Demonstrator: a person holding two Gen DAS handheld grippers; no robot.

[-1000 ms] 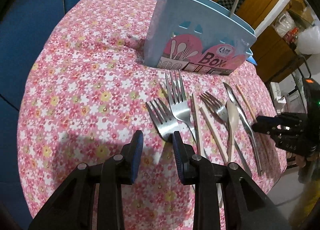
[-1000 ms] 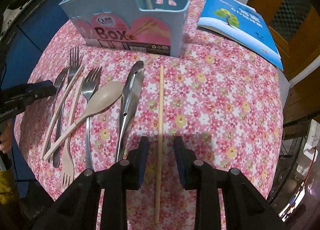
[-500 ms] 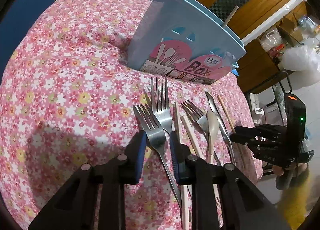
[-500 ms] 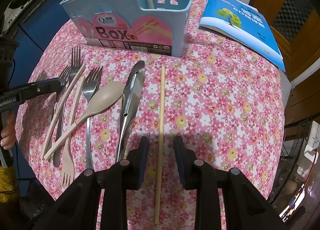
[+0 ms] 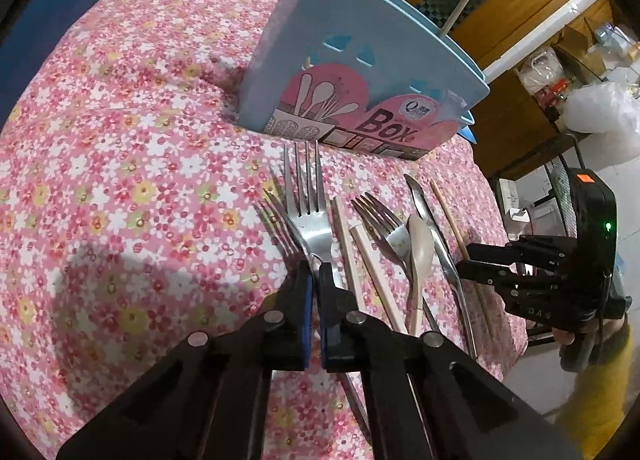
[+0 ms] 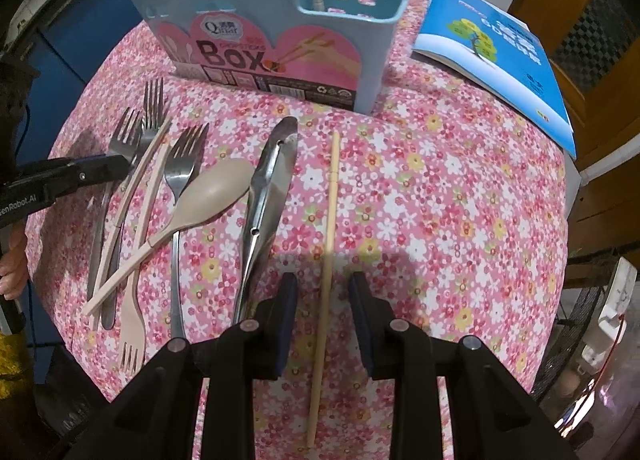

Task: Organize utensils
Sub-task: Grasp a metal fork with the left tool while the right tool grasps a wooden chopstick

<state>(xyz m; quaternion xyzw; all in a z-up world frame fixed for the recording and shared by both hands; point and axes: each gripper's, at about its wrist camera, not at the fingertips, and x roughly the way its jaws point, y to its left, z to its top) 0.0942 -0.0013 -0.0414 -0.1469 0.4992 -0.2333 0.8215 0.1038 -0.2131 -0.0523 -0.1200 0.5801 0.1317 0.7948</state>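
Note:
A row of utensils lies on the pink floral tablecloth [image 5: 120, 180] in front of the light-blue utensil box [image 5: 360, 72] [image 6: 280, 20]. My left gripper [image 5: 314, 272] is shut on the neck of a steel fork [image 5: 276, 216] at the row's left end, and shows as a black tip [image 6: 120, 166] in the right wrist view. My right gripper [image 6: 322, 292] stands open, pointing down. A loose wooden chopstick [image 6: 330, 220] lies between its fingers, untouched by the pads. The box holds two upright chopsticks.
Two more steel forks [image 6: 182, 164], a beige spoon [image 6: 216, 192], a beige plastic fork [image 6: 136, 280], a pale chopstick and steel tongs [image 6: 268, 188] lie side by side. A blue booklet [image 6: 500, 48] sits at the table's back right. The table edge is close below the right gripper.
My left gripper moved forward over the leftmost fork and its jaws closed on the fork's neck. The right gripper stayed over the chopstick, still open.

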